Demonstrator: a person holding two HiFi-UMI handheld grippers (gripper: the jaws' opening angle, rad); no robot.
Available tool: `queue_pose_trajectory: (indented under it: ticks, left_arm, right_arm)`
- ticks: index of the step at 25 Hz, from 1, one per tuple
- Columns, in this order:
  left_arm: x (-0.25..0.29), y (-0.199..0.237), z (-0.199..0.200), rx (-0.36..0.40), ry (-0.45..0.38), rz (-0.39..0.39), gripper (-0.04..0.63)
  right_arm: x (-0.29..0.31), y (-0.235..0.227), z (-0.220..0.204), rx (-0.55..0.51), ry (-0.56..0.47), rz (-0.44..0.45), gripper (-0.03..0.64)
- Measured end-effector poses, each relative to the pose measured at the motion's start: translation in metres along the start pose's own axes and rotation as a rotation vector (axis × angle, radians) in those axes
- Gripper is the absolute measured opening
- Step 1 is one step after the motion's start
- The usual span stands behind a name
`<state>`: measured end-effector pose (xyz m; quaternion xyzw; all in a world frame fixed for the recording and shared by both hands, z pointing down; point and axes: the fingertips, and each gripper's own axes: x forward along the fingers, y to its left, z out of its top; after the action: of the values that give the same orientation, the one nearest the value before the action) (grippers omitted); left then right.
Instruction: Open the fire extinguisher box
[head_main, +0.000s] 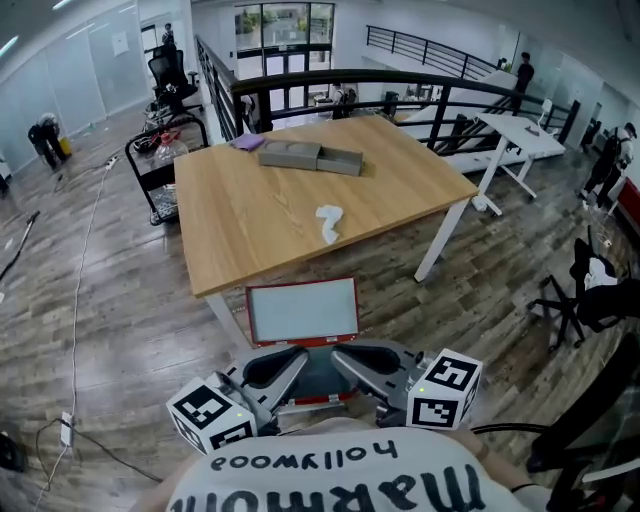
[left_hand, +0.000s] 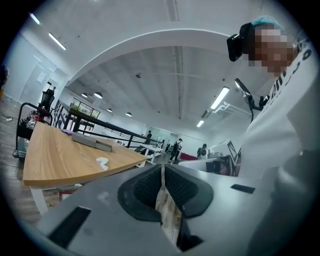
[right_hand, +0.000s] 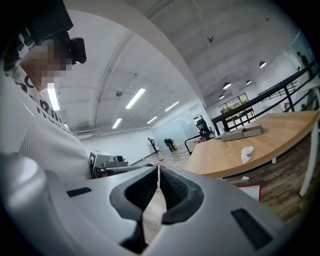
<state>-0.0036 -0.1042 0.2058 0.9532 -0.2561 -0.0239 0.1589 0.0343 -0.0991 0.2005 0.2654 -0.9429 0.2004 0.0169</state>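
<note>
My left gripper (head_main: 297, 359) has its jaws pinched together on nothing, and my right gripper (head_main: 341, 358) is likewise closed and empty. The fire extinguisher box (head_main: 302, 311) lies just beyond both tips at twelve o'clock, with its long axis running nine-to-three. Neither gripper looks nearer, though they partly hide its near edge.

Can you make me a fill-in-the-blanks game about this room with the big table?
1. The crumpled white paper lies on the wooden ____.
2. The red fire extinguisher box sits down on the ____.
3. The left gripper and the right gripper both have their jaws ____.
Missing words: table; floor; shut.
</note>
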Motion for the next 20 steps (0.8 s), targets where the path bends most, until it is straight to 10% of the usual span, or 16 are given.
queue_pose_trajectory:
  ticks: [20]
  left_arm:
    - [-0.003, -0.008, -0.036, -0.020, 0.108, -0.008, 0.025]
  right_arm:
    - [-0.001, -0.006, -0.025, -0.020, 0.059, -0.056, 0.009]
